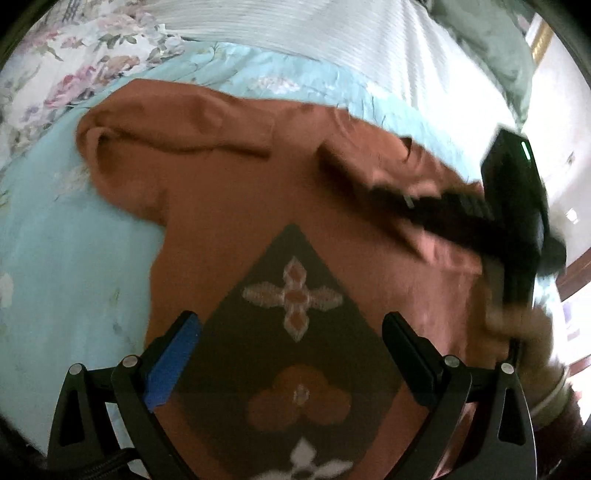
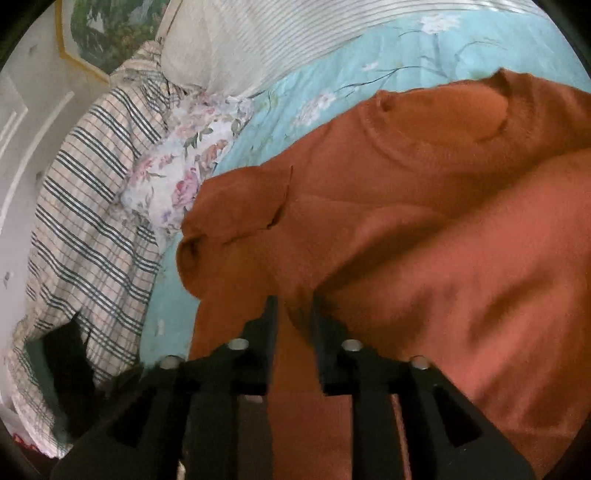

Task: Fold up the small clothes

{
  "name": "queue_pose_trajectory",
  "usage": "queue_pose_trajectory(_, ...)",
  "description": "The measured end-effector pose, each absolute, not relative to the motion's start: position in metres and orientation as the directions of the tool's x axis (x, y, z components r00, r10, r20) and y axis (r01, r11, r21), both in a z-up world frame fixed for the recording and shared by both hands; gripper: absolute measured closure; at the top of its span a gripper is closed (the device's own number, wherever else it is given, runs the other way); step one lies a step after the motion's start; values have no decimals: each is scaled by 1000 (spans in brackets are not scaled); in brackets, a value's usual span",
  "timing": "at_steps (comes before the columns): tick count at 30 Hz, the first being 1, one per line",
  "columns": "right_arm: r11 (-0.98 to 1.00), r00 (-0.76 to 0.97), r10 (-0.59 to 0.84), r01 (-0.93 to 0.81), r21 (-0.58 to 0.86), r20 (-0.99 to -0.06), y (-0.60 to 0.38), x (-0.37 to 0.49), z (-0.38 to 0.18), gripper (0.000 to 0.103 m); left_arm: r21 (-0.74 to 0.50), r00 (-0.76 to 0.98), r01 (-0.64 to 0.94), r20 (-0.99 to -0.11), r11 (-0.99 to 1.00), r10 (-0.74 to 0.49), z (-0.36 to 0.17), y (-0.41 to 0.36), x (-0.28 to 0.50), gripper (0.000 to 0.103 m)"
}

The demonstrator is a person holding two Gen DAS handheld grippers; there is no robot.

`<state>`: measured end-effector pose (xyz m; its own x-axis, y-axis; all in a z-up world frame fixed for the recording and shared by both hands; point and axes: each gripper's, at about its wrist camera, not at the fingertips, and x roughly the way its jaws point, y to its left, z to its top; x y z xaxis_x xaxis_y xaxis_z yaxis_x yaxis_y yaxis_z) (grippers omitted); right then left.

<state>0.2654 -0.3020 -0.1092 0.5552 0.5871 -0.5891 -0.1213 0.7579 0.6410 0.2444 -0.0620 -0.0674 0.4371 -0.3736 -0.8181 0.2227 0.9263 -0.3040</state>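
A rust-orange sweater (image 1: 229, 206) with a dark diamond pattern (image 1: 295, 332) lies on a light blue floral bedsheet (image 1: 55, 258). My left gripper (image 1: 291, 328) is open and empty, hovering over the diamond pattern. My right gripper (image 2: 295, 306) is shut on a fold of the sweater (image 2: 424, 240) and lifts it. The right gripper also shows in the left wrist view (image 1: 354, 173), blurred, holding the right sleeve area. The left sleeve (image 1: 177, 125) lies folded across the top.
A white striped pillow (image 1: 332, 33) and a pink floral cloth (image 1: 66, 62) lie behind the sweater. A plaid cloth (image 2: 92, 221) is piled at the left of the right wrist view. A framed picture (image 2: 107, 29) hangs on the wall.
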Motion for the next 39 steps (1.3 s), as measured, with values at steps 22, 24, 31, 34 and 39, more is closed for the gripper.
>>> queue_pose_trajectory(22,792,746,339,103,602,-573,-414,148,-69,68,-343,421,469,-723,814,-547,-52,-123,373,99)
queue_pose_trajectory(24,807,754,290,138,574,-589,-427,142,-69,68,-314,501,429,-698,847,-512,-43,-97,360,99)
queue_pose_trajectory(31,806,752,169,267,528,-637,-480,145,-77,68,-288,512,281,-762,916,-397,-78,-47,369,100)
queue_pose_trajectory(34,817,728,130,306,489,-673,-501,161,-81,68,-275,535,260,-757,926,-375,-77,-44,370,99)
queue_pose_trajectory(39,827,662,157,317,464,-733,-522,201,-105,68,-277,529,244,-765,929,-367,-80,-46,366,99)
